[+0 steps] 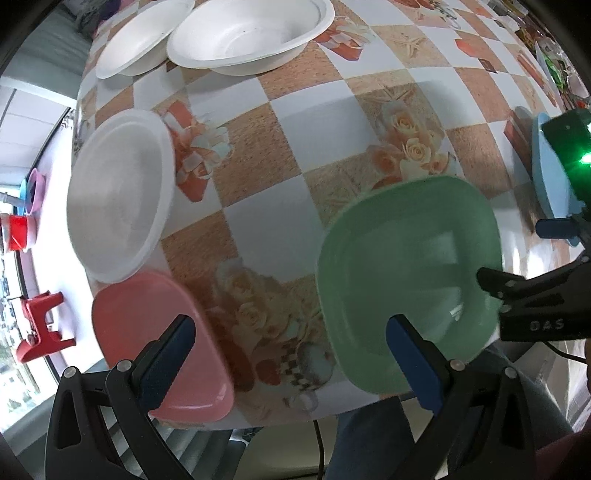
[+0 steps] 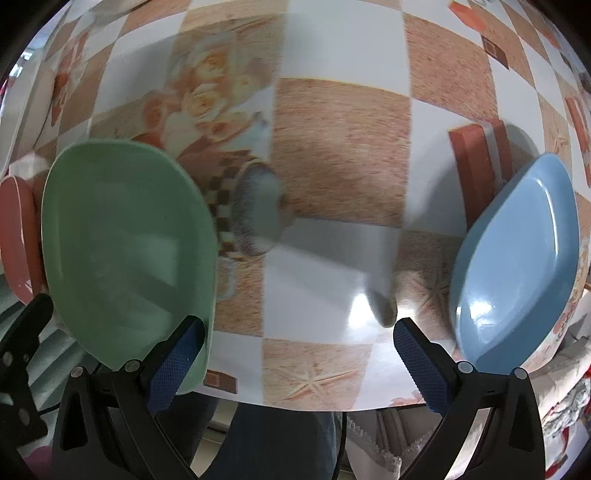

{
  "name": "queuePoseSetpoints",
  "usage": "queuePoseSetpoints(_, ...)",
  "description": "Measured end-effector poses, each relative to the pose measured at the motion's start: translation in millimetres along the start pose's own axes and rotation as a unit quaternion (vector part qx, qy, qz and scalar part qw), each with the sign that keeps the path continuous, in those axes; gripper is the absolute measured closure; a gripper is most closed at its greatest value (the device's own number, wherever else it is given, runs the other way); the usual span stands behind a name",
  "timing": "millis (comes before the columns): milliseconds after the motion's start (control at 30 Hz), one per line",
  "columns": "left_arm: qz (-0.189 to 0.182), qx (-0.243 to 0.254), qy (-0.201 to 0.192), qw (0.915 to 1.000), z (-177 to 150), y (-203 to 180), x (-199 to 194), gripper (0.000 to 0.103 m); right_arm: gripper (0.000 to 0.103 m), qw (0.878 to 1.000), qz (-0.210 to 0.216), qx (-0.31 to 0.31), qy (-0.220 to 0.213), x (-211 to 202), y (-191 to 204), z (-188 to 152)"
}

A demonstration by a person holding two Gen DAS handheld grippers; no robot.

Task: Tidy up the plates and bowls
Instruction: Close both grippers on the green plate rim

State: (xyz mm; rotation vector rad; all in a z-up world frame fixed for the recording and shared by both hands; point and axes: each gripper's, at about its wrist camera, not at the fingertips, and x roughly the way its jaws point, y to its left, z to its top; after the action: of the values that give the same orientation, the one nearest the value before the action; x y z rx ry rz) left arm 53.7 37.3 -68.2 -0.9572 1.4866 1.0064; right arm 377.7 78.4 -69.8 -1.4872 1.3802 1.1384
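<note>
A green square plate (image 1: 406,280) lies near the table's front edge; it also shows in the right wrist view (image 2: 125,243). A pink plate (image 1: 155,343) lies left of it, a blue plate (image 2: 517,258) to the right. Three white paper bowls sit further back: one at left (image 1: 118,199), two at the far edge (image 1: 251,33) (image 1: 144,37). My left gripper (image 1: 291,354) is open and empty, above the front edge between the pink and green plates. My right gripper (image 2: 295,362) is open and empty, between the green and blue plates; it also shows in the left wrist view (image 1: 517,258).
The table wears a checked floral cloth (image 1: 280,155). Red and pink plastic items (image 1: 40,328) stand off the table's left side. Clutter lies at the far right corner (image 1: 554,55). The person's legs (image 2: 273,439) are below the front edge.
</note>
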Motion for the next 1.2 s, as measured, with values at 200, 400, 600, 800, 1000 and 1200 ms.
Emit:
queuePoseSetpoints(200,-0.016,-0.021,0.011,0.9996,10.2,-7.1,9.9,0.0,0.0,1.0,0.0,0.008,-0.009,-7.5,-15.7,4.7)
queuePoseSetpoints(400,-0.039,-0.079,0.038,0.9954,5.4,0.6,19.3,0.0,0.0,1.0,0.007,0.019,-0.02,-13.8,-17.7,-4.7)
queuePoseSetpoints(600,-0.037,-0.103,0.038,0.9932,-13.3,12.4,20.6,0.0,0.0,0.999,0.002,-0.036,-0.025,-14.0,2.9,-16.6)
queuePoseSetpoints(800,-0.071,-0.126,0.062,0.9876,-28.6,18.1,40.2,0.0,0.0,0.995,-0.016,-0.091,-0.035,-25.3,34.7,-13.1)
queuePoseSetpoints(1000,-0.122,-0.129,0.091,0.9798,-30.7,-4.6,49.1,0.006,0.0,0.99,-0.026,-0.131,-0.041,-35.4,69.9,1.0)
queuePoseSetpoints(1200,-0.121,-0.104,0.086,0.9833,-28.7,-15.4,46.2,0.015,0.009,0.991,-0.029,-0.126,-0.046,-43.2,87.9,-1.4)
